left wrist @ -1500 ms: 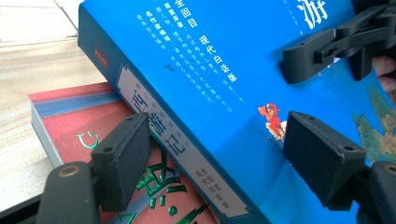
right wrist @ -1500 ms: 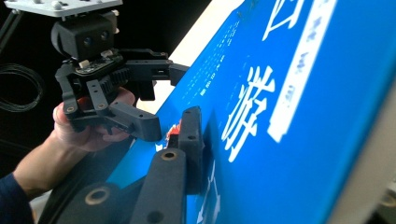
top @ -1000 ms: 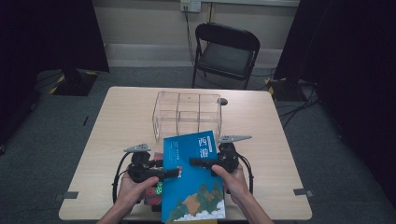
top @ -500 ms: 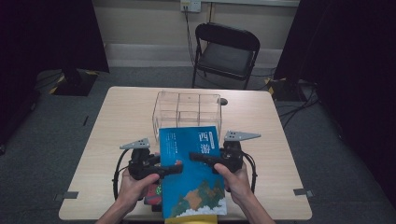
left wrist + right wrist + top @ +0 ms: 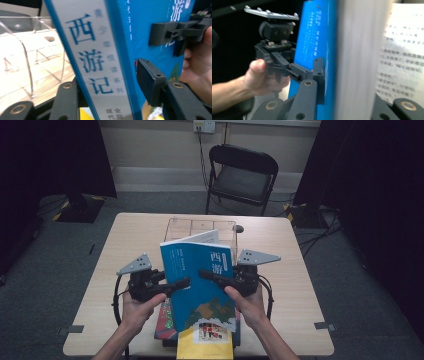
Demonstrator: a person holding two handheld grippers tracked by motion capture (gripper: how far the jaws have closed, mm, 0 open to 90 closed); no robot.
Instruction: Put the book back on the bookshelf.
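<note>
Here, at the near edge of the table (image 5: pixel 300 265), a yellow book (image 5: pixel 206 347) and a red book (image 5: pixel 167 322) are seen lying under a blue book (image 5: pixel 200 280), which is held raised above them, tilted up between the two hands. The blue book is gripped at its right edge by the right claw (image 5: pixel 204 274), closed tight on the cover and pages, while the left claw (image 5: pixel 186 282), whose jaws have just been closing, is set narrow around the spine side, one pad pressed on the cover. Beyond, a clear divided box (image 5: pixel 200 227) is seen on the table, and a black chair (image 5: pixel 242 175) behind it.
</note>
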